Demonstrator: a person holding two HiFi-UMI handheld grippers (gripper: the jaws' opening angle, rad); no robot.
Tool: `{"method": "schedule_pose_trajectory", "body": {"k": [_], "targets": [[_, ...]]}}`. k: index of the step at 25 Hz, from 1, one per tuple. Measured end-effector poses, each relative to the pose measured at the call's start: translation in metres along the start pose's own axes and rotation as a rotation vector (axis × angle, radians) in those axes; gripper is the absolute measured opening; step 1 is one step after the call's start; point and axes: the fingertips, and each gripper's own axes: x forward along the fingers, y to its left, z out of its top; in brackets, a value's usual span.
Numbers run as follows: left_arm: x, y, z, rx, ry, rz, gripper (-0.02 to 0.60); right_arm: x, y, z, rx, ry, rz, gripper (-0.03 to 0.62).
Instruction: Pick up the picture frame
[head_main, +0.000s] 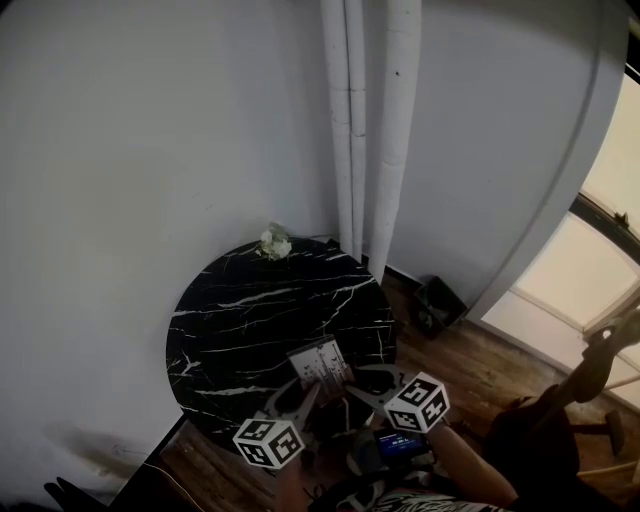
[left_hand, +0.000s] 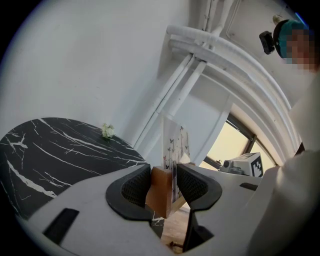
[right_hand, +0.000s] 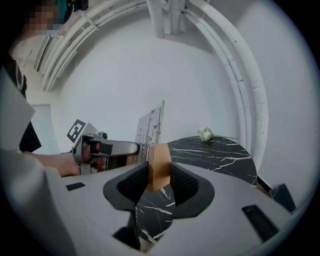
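The frame (head_main: 322, 362) is held between both grippers over the near edge of the round black table (head_main: 250, 300). The left gripper (head_main: 300, 388) has its jaws closed on the frame's wooden edge; in the left gripper view the pads (left_hand: 136, 186) press the wood on either side, with the printed face (left_hand: 173, 145) rising above them. The right gripper (head_main: 358, 388) is clamped on the opposite wooden edge (right_hand: 159, 167), jaws fairly wide apart and tight against it. In the right gripper view marble shows under the frame's lower end. The frame stands tilted. A small white flower (head_main: 275, 242) lies at the table's far rim, near white pipes (head_main: 365, 120) on the wall.
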Motion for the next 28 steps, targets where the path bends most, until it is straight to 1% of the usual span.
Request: {"method": "schedule_pose_trajectory", "body": {"k": [9, 28], "targets": [[0.005, -0.003, -0.005, -0.002, 0.019, -0.004, 0.172, -0.004, -0.005, -0.005, 0.007, 0.006, -0.006, 0.135], [0.015, 0.005, -0.013, -0.013, 0.054, -0.012, 0.172, 0.001, -0.013, -0.014, 0.036, 0.027, -0.014, 0.135]]}}
